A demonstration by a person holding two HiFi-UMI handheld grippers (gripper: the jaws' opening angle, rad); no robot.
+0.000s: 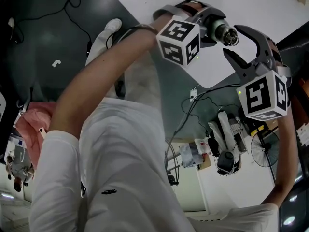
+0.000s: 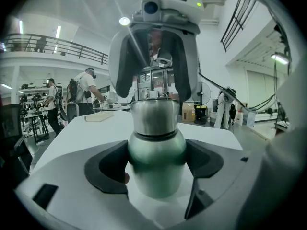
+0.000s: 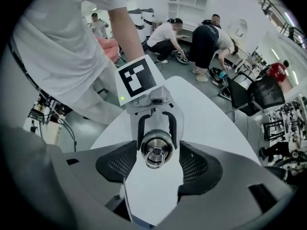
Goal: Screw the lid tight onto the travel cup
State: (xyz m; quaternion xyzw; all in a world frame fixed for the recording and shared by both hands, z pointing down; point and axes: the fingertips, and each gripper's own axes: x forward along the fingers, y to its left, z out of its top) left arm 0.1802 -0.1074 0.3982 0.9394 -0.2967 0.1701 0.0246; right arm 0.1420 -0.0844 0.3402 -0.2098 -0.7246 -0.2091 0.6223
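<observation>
The travel cup (image 2: 157,152) has a green metallic body and a steel lid (image 2: 154,119) seated on its neck. My left gripper (image 2: 156,169) is shut on the cup's body and holds it above the white table (image 2: 86,128). From above, the lid (image 3: 156,150) shows a small ring on its top. My right gripper (image 3: 154,166) points down over the lid. Its jaws stand open on either side, with a gap between each pad and the lid. In the head view the cup (image 1: 227,34) sits between the left gripper (image 1: 216,29) and the open right gripper (image 1: 237,45).
A wooden board (image 2: 100,116) lies at the table's far side. Cables (image 1: 193,105) run over the dark floor beside the table edge. A fan (image 1: 264,149) and equipment (image 1: 227,144) stand on the floor. Several people (image 3: 206,37) work in the background.
</observation>
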